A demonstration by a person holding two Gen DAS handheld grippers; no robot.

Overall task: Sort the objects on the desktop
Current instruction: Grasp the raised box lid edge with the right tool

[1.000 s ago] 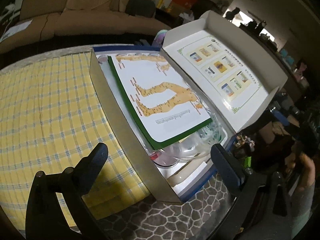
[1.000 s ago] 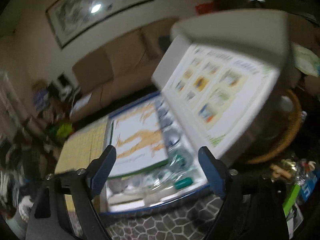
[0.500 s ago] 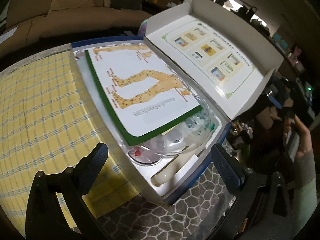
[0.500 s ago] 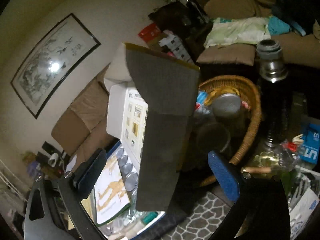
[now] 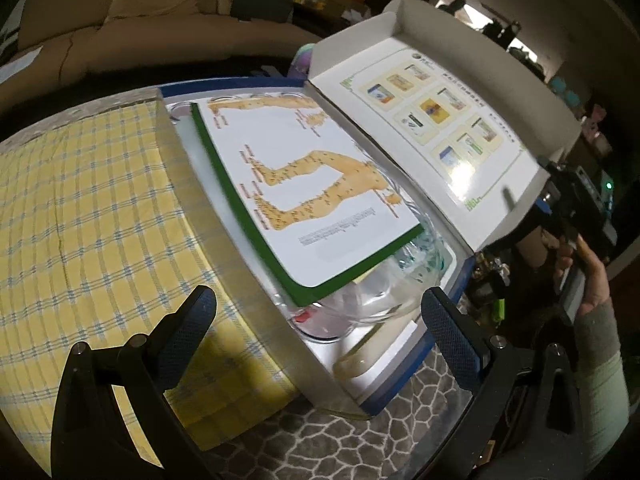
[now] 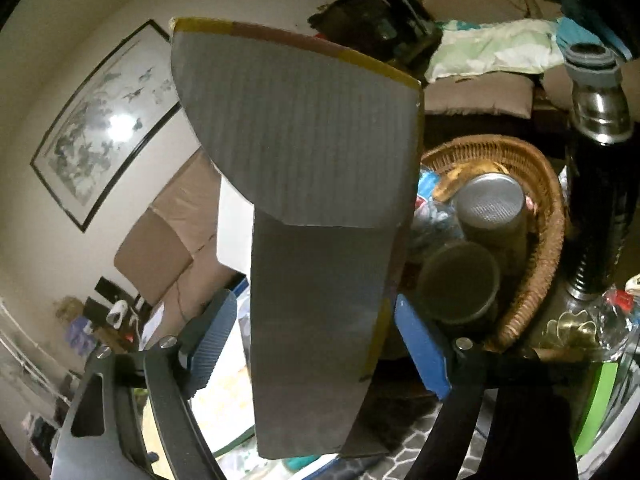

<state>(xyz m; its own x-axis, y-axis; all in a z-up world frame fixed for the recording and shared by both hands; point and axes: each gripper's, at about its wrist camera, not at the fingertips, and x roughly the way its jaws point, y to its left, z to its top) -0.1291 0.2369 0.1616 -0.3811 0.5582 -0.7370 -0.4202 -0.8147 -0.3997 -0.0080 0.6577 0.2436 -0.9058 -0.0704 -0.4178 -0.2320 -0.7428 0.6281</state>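
We found the open box (image 5: 408, 364) on the table, its lid (image 5: 436, 128) raised toward two o'clock and a leg chart (image 5: 312, 196) lying inside. Our left gripper (image 5: 318, 320) hung wide open and empty. Our right gripper (image 6: 312, 334) was closing around the lid's grey back (image 6: 316, 312) (pads not yet touching).

The box lid (image 5: 436, 128) is glossy white card inside — glare shows on it — and matt grey ribbed board (image 6: 304, 200) outside. The chart booklet (image 5: 312, 192) looks like smooth paper, the yellow checked cloth (image 5: 88, 216) woven, the basket (image 6: 536, 248) rough wicker, the flask (image 6: 600, 112) shiny metal.
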